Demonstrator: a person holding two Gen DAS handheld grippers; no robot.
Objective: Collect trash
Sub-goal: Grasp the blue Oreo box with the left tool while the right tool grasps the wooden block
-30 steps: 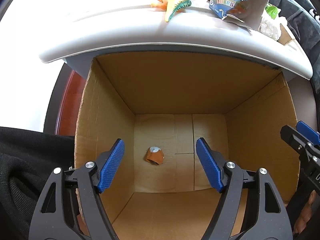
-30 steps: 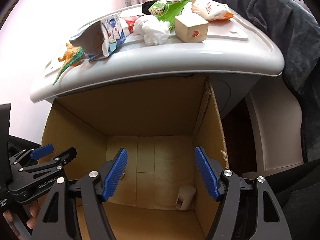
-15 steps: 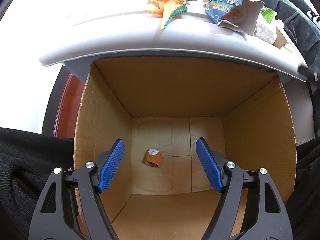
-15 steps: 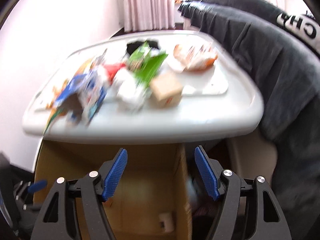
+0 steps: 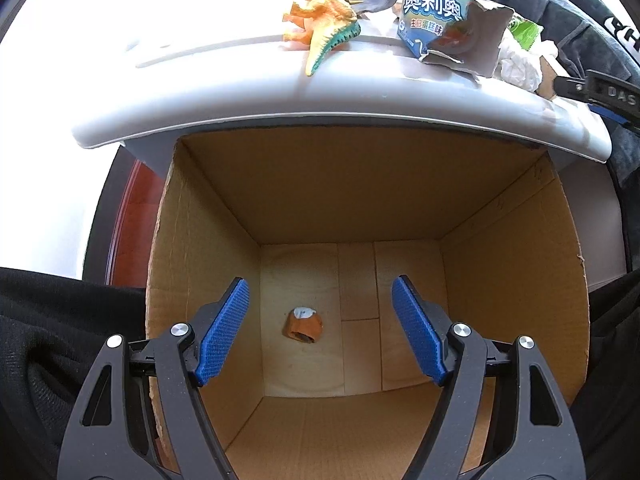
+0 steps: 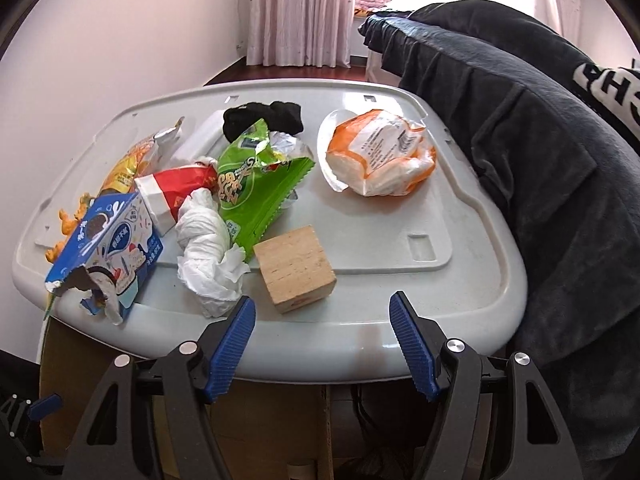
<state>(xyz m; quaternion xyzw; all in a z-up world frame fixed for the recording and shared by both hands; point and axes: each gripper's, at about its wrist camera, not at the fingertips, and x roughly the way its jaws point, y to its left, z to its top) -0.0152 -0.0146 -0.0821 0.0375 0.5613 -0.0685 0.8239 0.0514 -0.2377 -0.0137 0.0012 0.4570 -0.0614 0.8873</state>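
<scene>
Both fingers of the right gripper [image 6: 322,344] now overlook the tabletop [image 6: 460,300], not the cardboard box [image 5: 360,188].

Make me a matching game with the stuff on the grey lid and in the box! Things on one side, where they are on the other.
Things:
1. wooden block
2. orange scrap
3. black sock
4. toy dinosaur

Places:
A. far side of the grey lid
B. left edge of the lid
C. bottom of the cardboard box
D. near edge of the lid, beside the white tissue

Pairs: 1-D, 2-C, 3-A, 4-B
</scene>
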